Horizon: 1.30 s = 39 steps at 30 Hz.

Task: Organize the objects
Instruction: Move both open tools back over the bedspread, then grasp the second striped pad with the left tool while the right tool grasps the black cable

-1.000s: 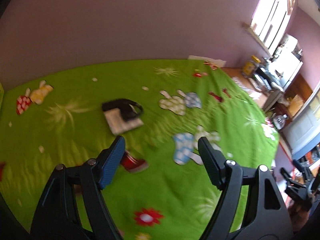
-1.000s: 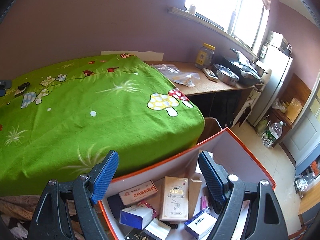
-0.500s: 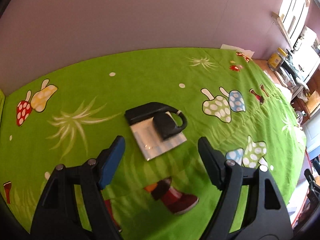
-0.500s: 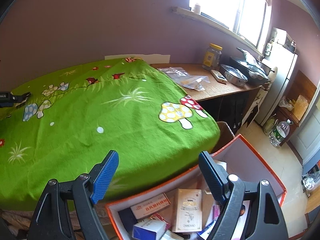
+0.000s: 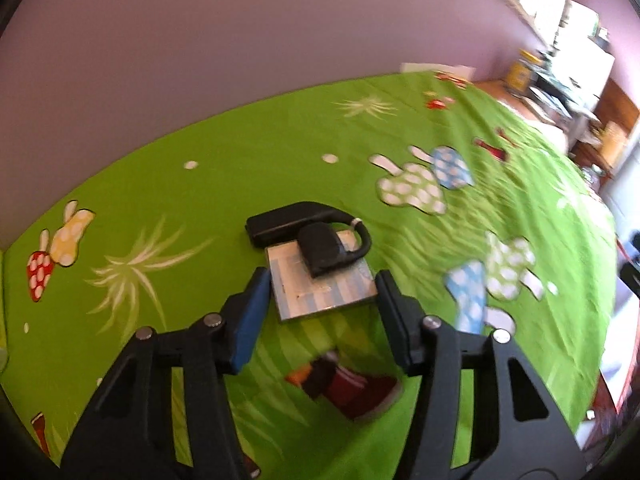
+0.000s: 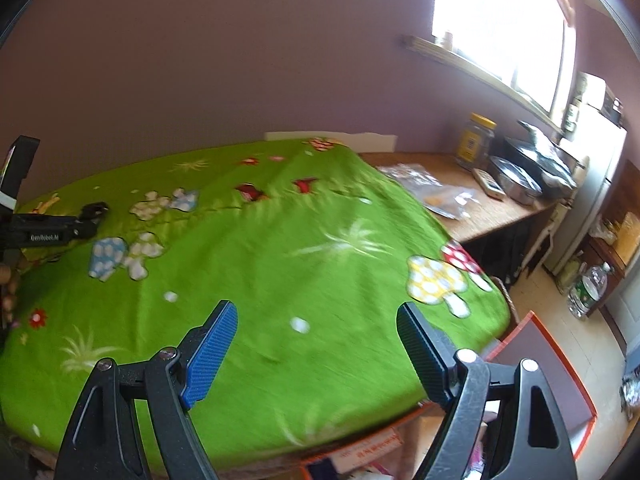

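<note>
Green bedding printed with mushrooms and grass tufts covers the bed (image 5: 224, 168), which stands against a mauve wall. Over it the left gripper (image 5: 320, 292) points steeply down, and its jaws have just been closing; they now flank the near end of a flat striped blue-and-white packet (image 5: 320, 288), the blue pad (image 5: 250, 312) just beside the packet's left edge and the dark pad by its right corner, with no clear pressing contact visible. On the packet's far half lies a black device with a curved cord (image 5: 320, 240), its long bar resting on the bedding just beyond.

Farther right, the right gripper (image 6: 316, 340) hovers over the bed's near edge with its jaws wide apart and nothing between them. Below it, at the foot of the bed, stands an orange-edged cardboard box (image 6: 560, 368) holding small cartons. Beyond the bed, a wooden worktop (image 6: 492, 208) under the window carries a yellow-lidded jar (image 6: 474, 140), plastic bags and metal pans.
</note>
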Tool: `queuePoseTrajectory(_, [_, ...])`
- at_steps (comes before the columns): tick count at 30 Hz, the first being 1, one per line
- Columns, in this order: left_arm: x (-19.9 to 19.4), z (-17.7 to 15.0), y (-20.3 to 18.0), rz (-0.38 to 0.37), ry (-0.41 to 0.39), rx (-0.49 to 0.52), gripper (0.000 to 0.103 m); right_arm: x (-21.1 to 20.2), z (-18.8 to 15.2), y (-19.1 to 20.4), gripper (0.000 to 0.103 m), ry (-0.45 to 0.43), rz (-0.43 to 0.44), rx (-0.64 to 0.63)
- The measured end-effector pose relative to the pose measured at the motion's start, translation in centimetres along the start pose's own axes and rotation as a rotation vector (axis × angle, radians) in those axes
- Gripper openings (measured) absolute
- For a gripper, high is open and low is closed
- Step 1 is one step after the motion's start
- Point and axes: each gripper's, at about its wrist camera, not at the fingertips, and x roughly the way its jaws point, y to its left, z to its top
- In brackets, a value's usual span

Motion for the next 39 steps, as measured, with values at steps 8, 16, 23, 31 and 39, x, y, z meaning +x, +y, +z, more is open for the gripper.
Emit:
queuePoseTrajectory(8, [-2.1,-1.0,-1.3,-0.183,0.012,0.126,0.057,1.0,3.0,5.0,0.083,0.010,0.111,-0.039])
queuePoseTrajectory(16, [-3.7,-0.1,3.2,-0.148,-0.088,-0.044,0.057,3.2,5.3,10.5,0.083,0.039,0.166,-0.103])
queuePoseTrajectory(23, [-3.1,-0.1,6.3,-0.060,-0.148,-0.194,0.057,5.8,6.4,16.3,0.083,0.074,0.207,-0.187])
queuePoseTrajectory(31, [-3.3,-0.5,7.9,-0.060,-0.181,-0.269,0.057,10.3,7.6,21.2,0.083,0.145,0.260,-0.266])
queuePoseTrajectory(39, [-3.6,-0.5,8.1,-0.096,-0.197,-0.284,0.057,13.0,8.7,22.3,0.083,0.189,0.313,-0.239])
